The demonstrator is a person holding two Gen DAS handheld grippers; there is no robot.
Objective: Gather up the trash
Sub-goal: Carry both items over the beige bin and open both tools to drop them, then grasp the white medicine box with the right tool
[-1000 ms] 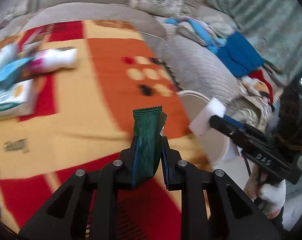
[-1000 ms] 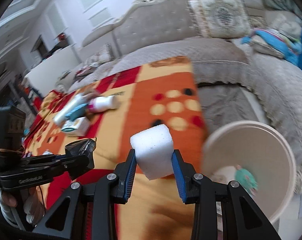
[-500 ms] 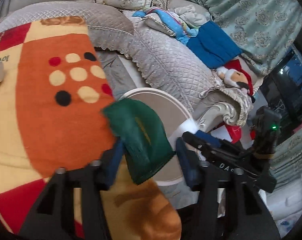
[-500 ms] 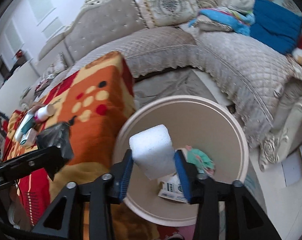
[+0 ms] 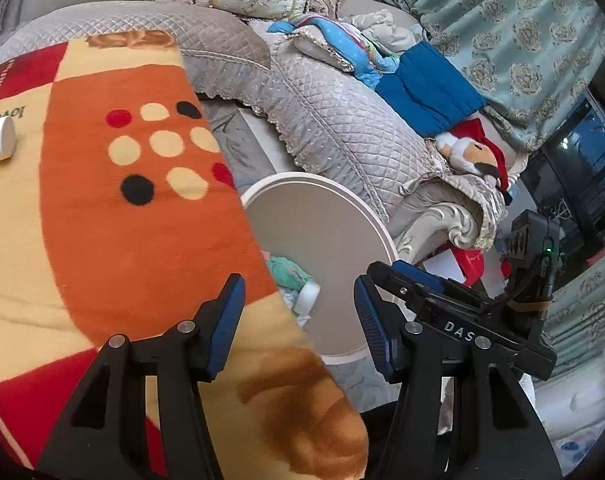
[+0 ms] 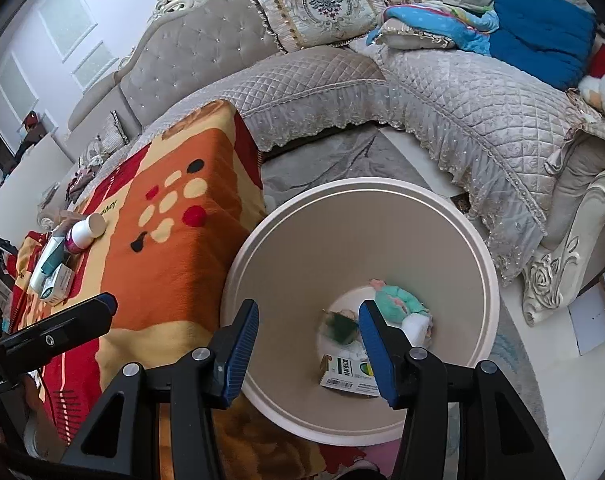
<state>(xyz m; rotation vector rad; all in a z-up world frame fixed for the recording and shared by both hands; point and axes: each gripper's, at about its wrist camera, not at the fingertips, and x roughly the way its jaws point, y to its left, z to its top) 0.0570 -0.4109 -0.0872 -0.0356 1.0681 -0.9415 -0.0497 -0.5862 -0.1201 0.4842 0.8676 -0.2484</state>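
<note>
My left gripper (image 5: 298,320) stands open and empty over the edge where the orange blanket meets the round beige bin (image 5: 322,184). Open and empty too, my right gripper (image 6: 308,332) hangs above the bin's mouth (image 6: 358,184). At the bottom of the bin lie a green wrapper (image 6: 338,326), a white foam block (image 6: 416,324), a teal crumpled piece (image 6: 396,300) and a printed box (image 6: 350,372). In the left wrist view, the foam block (image 5: 308,296) shows between the fingers and the right gripper (image 5: 386,272) reaches in from the right.
A white and pink bottle (image 6: 84,232) and small cartons (image 6: 54,276) lie at the far end of the blanket (image 6: 174,264). A grey quilted sofa (image 6: 442,92) with cushions, blue cloth and a plush toy curves behind the bin.
Both grippers swung over to the bin and opened. The green wrapper left the left gripper and the foam block left the right one; both now lie in the bin.
</note>
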